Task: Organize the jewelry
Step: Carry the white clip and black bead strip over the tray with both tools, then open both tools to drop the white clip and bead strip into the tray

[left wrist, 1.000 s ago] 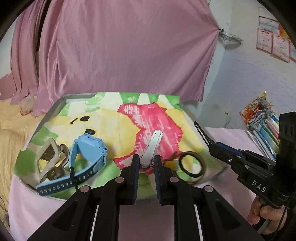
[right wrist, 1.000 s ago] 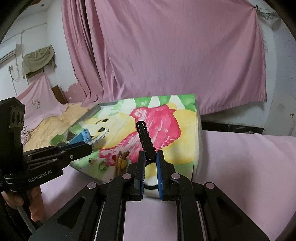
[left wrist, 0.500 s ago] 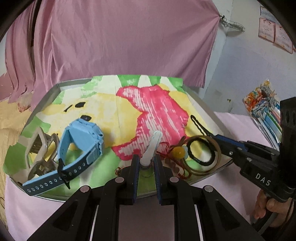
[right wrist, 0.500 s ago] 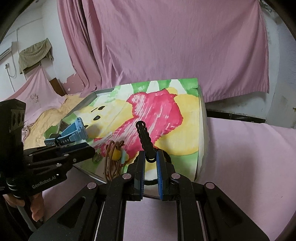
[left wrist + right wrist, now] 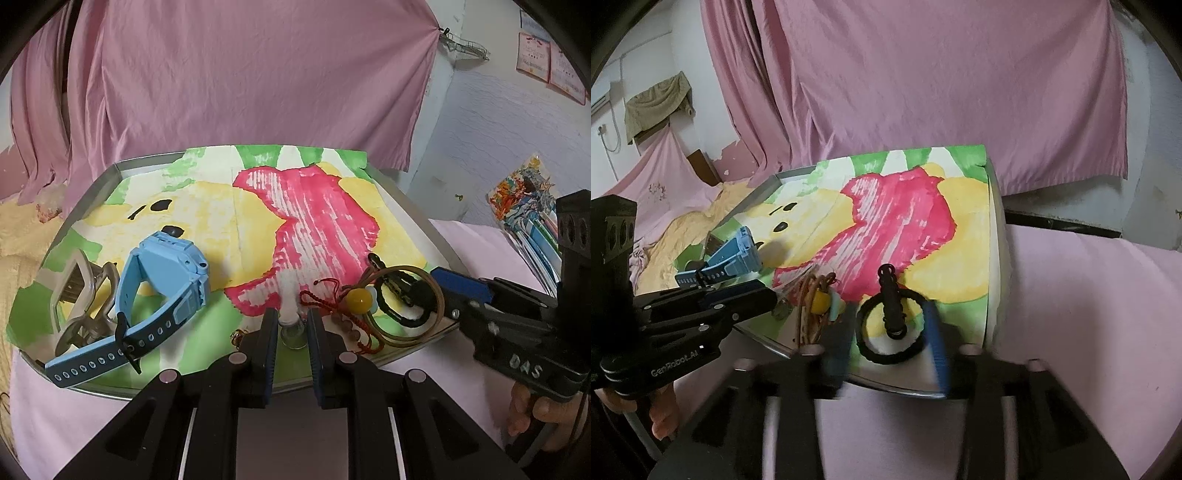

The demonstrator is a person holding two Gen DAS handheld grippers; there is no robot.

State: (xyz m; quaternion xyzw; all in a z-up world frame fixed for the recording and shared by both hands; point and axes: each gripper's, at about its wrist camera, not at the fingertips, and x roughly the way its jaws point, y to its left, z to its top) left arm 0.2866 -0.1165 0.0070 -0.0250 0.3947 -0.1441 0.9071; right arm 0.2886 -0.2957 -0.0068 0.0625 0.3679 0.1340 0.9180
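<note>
A metal tray (image 5: 96, 192) lined with a painted paper holds the jewelry. On its left lie a blue smartwatch (image 5: 162, 280) and a pale link watch (image 5: 74, 288). Near the front edge sit a red cord with a yellow bead (image 5: 358, 299) and a brown bangle (image 5: 406, 332). My left gripper (image 5: 291, 328) is shut on a small white piece (image 5: 290, 306) low over the tray's front. A black band (image 5: 890, 325) with a beaded stem rests on the tray. My right gripper (image 5: 888, 339) is open, one finger on each side of the band, apart from it.
A pink cloth hangs behind the tray, and pink fabric covers the surface in front of it. Colourful packets (image 5: 524, 206) are stacked at the right and a yellow blanket (image 5: 22, 236) lies at the left. A hand (image 5: 535, 417) holds the right gripper's handle.
Both grippers came down to the tray's front edge. The right gripper opened and let go of the black band, which now lies on the tray. The white piece sits lower.
</note>
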